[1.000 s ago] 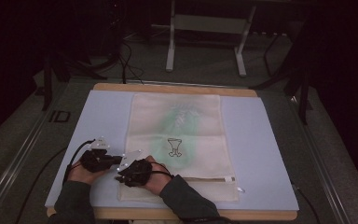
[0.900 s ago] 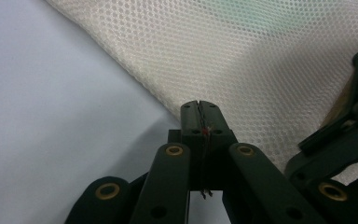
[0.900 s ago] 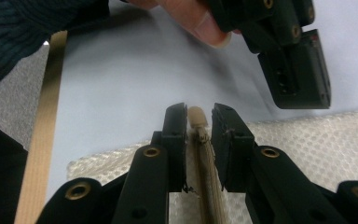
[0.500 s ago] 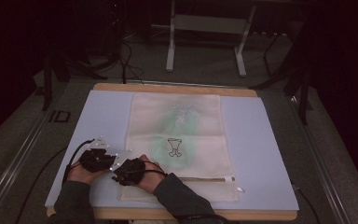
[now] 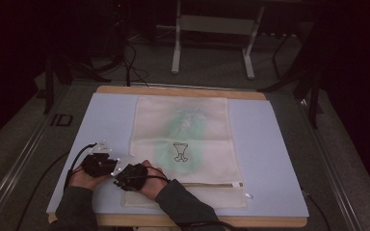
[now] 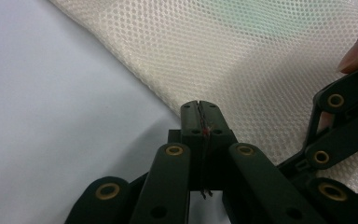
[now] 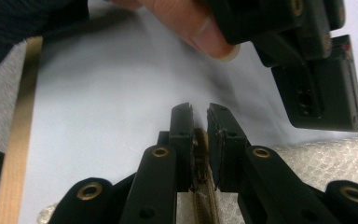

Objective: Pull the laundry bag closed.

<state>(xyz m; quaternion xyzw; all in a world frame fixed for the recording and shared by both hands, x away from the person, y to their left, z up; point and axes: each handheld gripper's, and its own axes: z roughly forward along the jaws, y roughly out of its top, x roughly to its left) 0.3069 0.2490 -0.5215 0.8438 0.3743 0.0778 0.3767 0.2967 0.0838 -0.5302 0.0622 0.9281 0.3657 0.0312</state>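
- A cream mesh bag [image 5: 185, 144] is lying flat on the pale blue mat [image 5: 270, 159], taking up the middle, with its zipper edge down at 6 o'clock.
- The left gripper [image 6: 199, 109] is sitting right at the bag's 7 o'clock corner, jaws pressed together on nothing I can make out.
- The right gripper [image 7: 199, 114] is touching it side by side, jaws clamping a tan strip [image 7: 204, 196] at the bag's edge.
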